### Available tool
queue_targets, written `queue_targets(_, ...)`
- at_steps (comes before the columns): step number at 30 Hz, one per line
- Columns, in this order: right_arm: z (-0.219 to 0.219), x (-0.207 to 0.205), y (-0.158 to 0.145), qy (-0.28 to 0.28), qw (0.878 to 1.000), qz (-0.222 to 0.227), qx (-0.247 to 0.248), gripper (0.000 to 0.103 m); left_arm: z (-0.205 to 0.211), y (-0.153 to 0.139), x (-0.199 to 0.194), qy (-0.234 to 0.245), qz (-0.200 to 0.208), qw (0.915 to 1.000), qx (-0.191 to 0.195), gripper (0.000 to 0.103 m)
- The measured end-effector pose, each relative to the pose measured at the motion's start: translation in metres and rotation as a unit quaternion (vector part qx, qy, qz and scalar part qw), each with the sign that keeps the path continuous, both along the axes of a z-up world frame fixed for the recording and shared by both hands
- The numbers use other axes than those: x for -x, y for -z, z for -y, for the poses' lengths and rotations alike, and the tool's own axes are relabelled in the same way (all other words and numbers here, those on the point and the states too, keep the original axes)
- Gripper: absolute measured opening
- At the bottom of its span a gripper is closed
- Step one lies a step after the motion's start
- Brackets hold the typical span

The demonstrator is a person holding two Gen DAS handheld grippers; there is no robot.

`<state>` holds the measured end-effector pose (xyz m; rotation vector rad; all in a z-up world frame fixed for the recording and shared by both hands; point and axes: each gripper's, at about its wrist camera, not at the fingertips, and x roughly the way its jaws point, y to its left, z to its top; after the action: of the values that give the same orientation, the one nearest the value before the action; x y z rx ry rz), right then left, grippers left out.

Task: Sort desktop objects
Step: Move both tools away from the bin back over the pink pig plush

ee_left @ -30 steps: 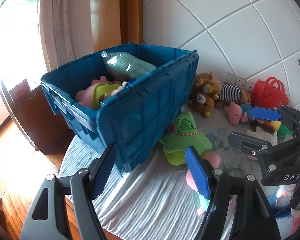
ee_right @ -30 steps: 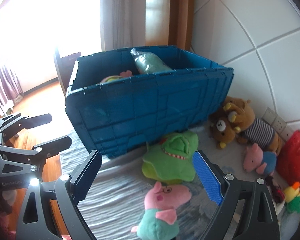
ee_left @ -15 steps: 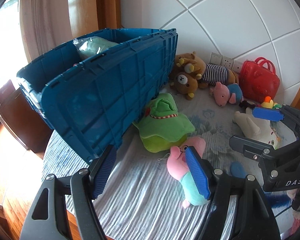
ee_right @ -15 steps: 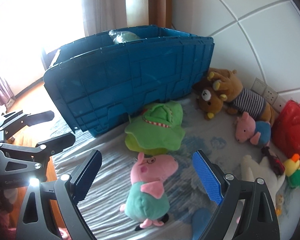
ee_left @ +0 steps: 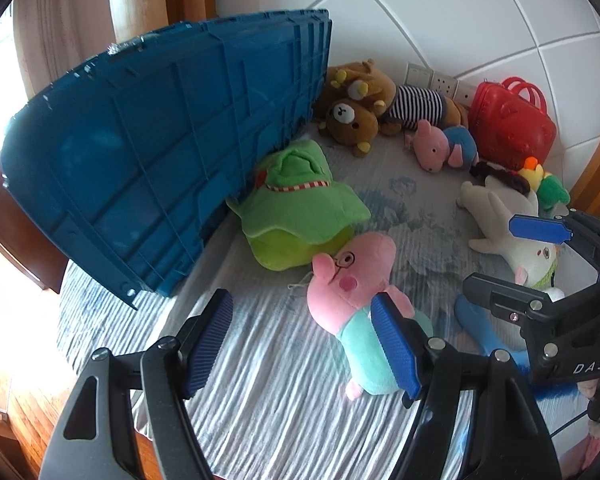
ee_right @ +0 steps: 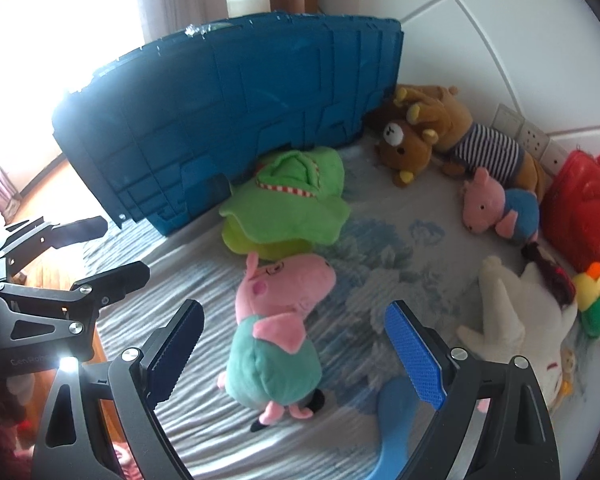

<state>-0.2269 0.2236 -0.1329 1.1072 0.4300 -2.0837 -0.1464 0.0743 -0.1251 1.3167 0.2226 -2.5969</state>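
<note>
Pig plush point(ee_right: 278, 320) lies at centre frame on my bench point(ee_right: 380, 240), long axis toward me, snout pointing right, feet nearest. Right tongs point(ee_right: 294, 354) straddle it, spread and empty; left tongs point(ee_left: 302, 344) are spread too. Blue crate point(ee_right: 228, 112) fills upper left.

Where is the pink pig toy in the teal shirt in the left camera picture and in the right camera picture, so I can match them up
Left wrist view: the pig in the teal shirt lies right of centre, partly behind the left gripper's right finger.
Right wrist view: the same pig lies low and central, between the open fingers of the right gripper.
Shared landmark: the green plush just beyond the pig's head, against the blue crate.
</note>
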Motion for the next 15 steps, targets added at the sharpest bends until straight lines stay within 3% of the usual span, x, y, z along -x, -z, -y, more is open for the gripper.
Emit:
queue_targets(10,-0.017,0.011,0.048,0.021,0.998,0.045,-0.029,0.093,-0.010,0.045,0.010,0.006,0.046,0.9987,-0.023,0.071)
queue_targets(15,-0.041,0.021,0.063,0.025,0.998,0.056,-0.030,0.093,-0.026,0.063,0.014,-0.025,0.055,0.9974,-0.038,0.071)
